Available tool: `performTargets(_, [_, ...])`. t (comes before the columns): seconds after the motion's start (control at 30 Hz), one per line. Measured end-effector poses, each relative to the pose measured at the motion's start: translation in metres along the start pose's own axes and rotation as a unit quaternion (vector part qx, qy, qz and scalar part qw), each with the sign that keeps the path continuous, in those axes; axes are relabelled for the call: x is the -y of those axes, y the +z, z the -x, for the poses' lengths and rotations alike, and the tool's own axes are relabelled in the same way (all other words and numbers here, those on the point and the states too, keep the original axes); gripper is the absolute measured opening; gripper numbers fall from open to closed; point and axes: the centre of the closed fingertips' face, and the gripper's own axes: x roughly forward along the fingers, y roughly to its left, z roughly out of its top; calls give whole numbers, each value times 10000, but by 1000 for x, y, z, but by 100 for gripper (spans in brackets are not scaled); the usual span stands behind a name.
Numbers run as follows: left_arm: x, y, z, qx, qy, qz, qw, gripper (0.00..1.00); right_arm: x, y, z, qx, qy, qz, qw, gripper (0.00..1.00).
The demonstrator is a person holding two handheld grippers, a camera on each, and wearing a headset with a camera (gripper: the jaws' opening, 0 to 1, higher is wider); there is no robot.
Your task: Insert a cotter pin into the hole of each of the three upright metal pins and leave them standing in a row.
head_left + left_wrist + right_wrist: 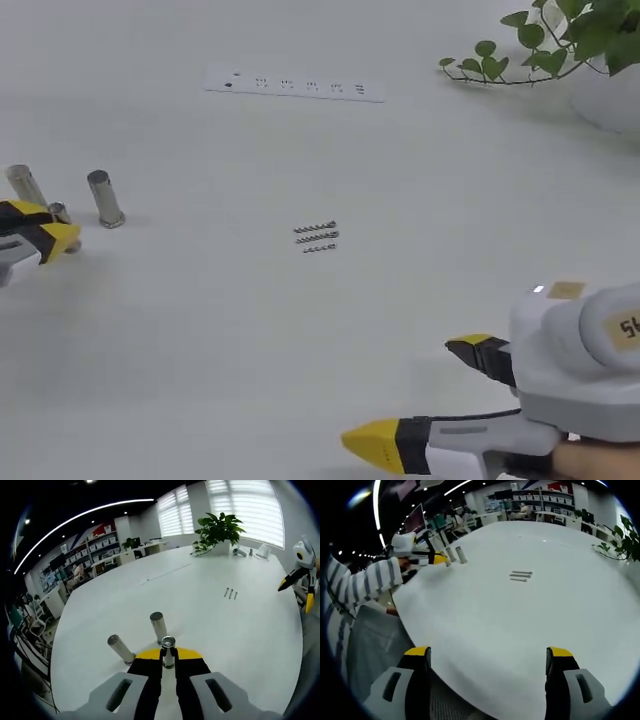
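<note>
Clamping down with the left gripper [168,659] on one upright metal pin [168,643], jaws closed tight around the shaft just under the top. Just behind it, keeping company: two more metal pins [158,626], near each other on the white table [210,630], both standing.

Switching to the head view: same cluster tucked at the far left edge, with the left gripper [50,235] pinching the nearest one. Lying mid-table, well apart from that cluster: three cotter pins [316,237], side by side, none yet picked up.

Hovering low at the near edge with the right gripper [487,665], jaws spread wide, nothing between them.

Looks like the very opening step: steadying the first pin, with no cotter pin fetched. Cannot make out any cross hole from here, too small to tell.

Next up, most likely: reaching forward with the right gripper to the cotter pins, nipping one off the flat surface, carrying it across to the held pin and lining it up with the hole. Calls for a fine pinch on a thin thing lying flat, without scattering its two neighbours. Calls too for a steady left clamp, kept clear of the hole.
</note>
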Motion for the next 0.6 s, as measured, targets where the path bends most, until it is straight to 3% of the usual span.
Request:
performTargets(0.17, [12, 11, 9, 191, -182, -3, 9997, 7, -2, 0, 1, 11, 19, 3, 10000, 97])
performTargets(0.23, [21, 17, 11, 294, -375, 70, 9988, 6, -2, 0, 1, 18, 27, 14, 10000, 97])
performTargets(0.6, [66, 25, 11, 312, -922, 200, 9950, 6, -3, 5, 1, 117, 39, 36, 9999, 97])
